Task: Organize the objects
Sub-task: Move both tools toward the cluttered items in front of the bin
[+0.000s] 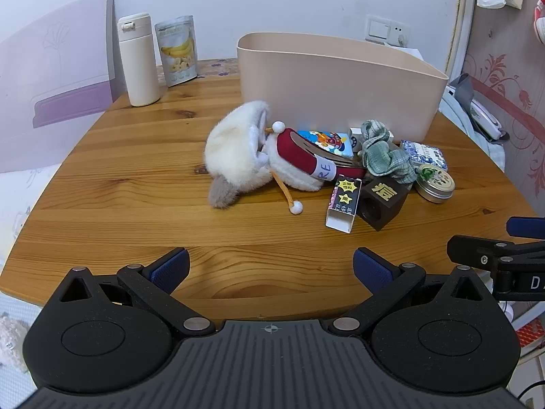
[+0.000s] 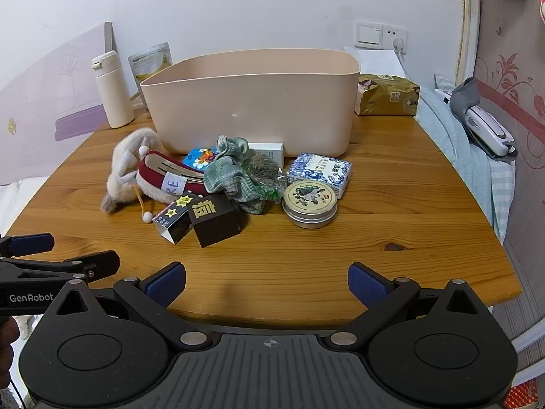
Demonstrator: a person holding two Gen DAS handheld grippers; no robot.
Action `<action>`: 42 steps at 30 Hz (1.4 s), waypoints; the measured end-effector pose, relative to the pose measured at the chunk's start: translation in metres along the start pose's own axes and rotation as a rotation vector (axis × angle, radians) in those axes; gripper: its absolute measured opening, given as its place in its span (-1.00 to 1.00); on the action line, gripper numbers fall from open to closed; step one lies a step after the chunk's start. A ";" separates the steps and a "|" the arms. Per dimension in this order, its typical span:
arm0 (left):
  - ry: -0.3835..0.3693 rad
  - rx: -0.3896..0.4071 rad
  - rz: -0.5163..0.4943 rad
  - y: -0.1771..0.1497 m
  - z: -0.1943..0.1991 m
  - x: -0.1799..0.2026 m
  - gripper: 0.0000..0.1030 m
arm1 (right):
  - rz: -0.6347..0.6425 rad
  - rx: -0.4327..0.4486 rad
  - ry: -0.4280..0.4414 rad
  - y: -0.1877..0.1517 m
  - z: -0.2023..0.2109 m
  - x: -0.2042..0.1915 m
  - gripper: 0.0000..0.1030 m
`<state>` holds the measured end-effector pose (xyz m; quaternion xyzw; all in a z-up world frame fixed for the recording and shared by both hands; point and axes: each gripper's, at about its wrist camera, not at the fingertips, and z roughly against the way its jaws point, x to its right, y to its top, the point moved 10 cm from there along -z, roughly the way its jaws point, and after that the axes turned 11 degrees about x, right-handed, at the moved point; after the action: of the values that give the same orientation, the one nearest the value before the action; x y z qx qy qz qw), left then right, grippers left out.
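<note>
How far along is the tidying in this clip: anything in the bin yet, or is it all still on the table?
Barely started, it seems. The part of the beige bin that shows holds nothing, though its floor is hidden. Nothing is in hand: the left gripper and right gripper are both open over bare wood. Left to do: the whole pile in front of the bin, including the plush toy, green cloth, round tin and dark block.

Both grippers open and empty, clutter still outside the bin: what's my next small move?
Probably ease the right gripper forward toward the round metal tin: it lies nearest, clear of the pile, before the beige plastic bin; jaws open.
</note>
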<state>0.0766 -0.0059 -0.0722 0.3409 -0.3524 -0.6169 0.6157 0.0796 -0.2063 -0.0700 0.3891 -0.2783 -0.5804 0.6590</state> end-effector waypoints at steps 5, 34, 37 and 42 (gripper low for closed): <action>-0.001 -0.002 0.001 -0.001 -0.001 0.000 1.00 | -0.006 -0.005 -0.004 0.000 -0.001 0.002 1.00; 0.002 -0.005 0.001 -0.003 -0.003 -0.002 1.00 | -0.008 -0.011 -0.013 -0.002 -0.003 0.006 1.00; 0.003 -0.006 0.001 -0.003 -0.003 -0.002 1.00 | -0.008 -0.011 -0.016 -0.002 -0.004 0.007 1.00; 0.002 -0.009 0.000 -0.005 -0.005 -0.002 1.00 | -0.011 -0.013 -0.021 -0.002 -0.006 0.008 1.00</action>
<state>0.0781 -0.0040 -0.0794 0.3389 -0.3489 -0.6182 0.6175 0.0844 -0.2129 -0.0754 0.3804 -0.2792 -0.5897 0.6555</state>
